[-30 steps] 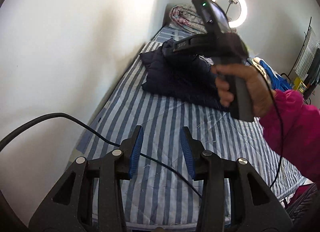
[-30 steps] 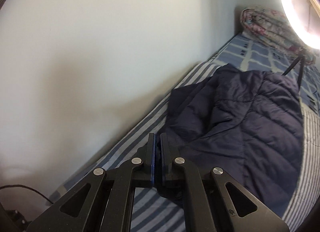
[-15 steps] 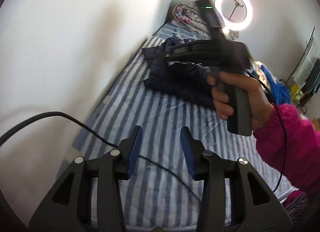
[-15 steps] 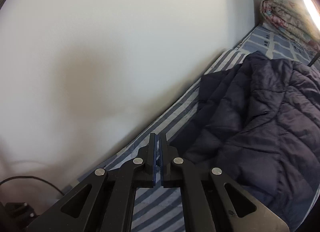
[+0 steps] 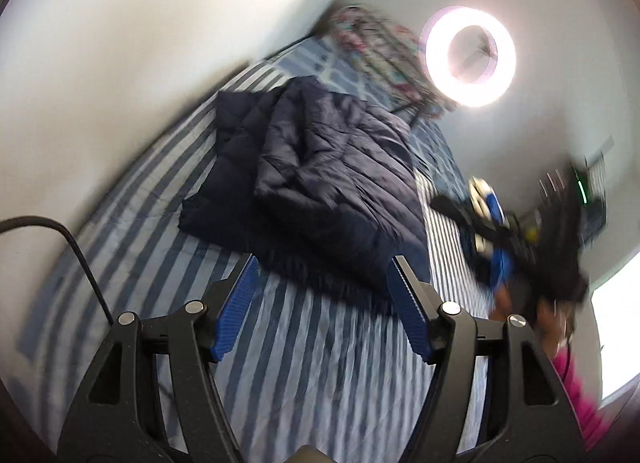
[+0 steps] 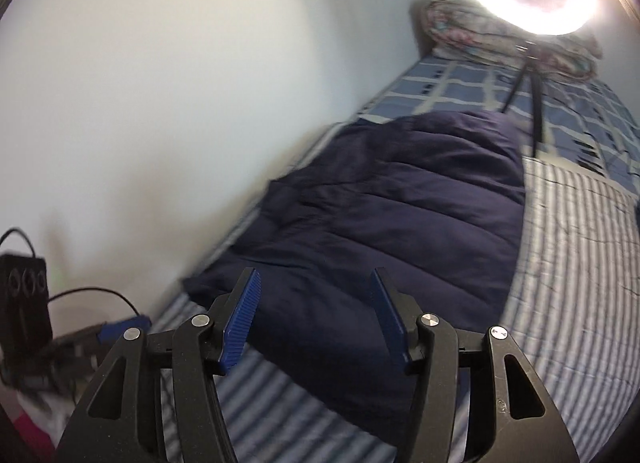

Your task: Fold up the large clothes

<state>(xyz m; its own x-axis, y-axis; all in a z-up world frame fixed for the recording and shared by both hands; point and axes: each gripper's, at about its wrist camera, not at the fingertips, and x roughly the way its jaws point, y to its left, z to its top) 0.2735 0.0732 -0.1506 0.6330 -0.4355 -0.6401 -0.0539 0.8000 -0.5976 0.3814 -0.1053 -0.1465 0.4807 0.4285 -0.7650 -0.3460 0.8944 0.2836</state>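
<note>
A dark navy quilted jacket [image 5: 320,179] lies folded over on the blue-and-white striped bed [image 5: 316,375], close to the wall. My left gripper [image 5: 322,305] hovers above the stripes short of the jacket's near edge, jaws opening, nothing between them. In the right wrist view the same jacket [image 6: 392,231] fills the middle. My right gripper [image 6: 314,317] hangs over its near end, jaws opening and empty. The right gripper also shows blurred at the right of the left wrist view [image 5: 492,223], held by a hand in a pink sleeve [image 5: 576,387].
A lit ring light [image 5: 470,57] on a tripod stands at the bed's far end, beside a rolled floral quilt [image 5: 372,39]. A white wall [image 6: 180,103] runs along the bed's left side. A black cable [image 5: 76,251] trails at left. Blue clothes [image 5: 500,223] lie at the right.
The right gripper let go and opened, then swung away from the jacket toward the bed's right side. My left gripper widened and moved closer to the jacket, rolling as it went.
</note>
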